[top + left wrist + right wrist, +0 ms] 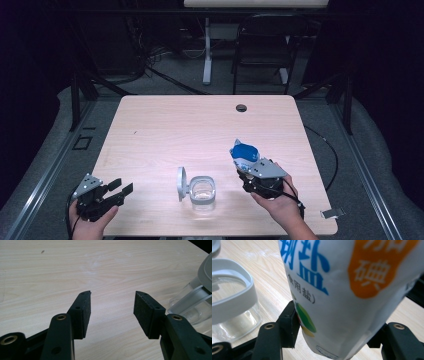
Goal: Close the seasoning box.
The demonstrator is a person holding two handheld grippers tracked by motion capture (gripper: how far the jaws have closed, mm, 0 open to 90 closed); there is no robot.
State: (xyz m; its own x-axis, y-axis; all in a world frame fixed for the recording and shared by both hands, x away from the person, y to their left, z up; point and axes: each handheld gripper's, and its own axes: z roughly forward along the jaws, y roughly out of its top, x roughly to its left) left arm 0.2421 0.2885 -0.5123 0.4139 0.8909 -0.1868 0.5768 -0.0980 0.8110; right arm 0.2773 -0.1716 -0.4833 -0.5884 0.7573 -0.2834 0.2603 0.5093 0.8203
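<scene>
Between the right gripper [332,327] jaws, salt bag [352,290] stands upright, top up.

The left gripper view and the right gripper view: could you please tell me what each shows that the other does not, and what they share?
Left gripper view: open black jaws of the left gripper with nothing between them. Right gripper view: the right gripper clamped on a white salt bag with blue and orange print. Both: the wooden table and the clear container with its grey-white rim.

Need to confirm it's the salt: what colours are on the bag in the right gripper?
The bag is white with blue lettering and an orange patch, clearest in the right gripper view.
</scene>
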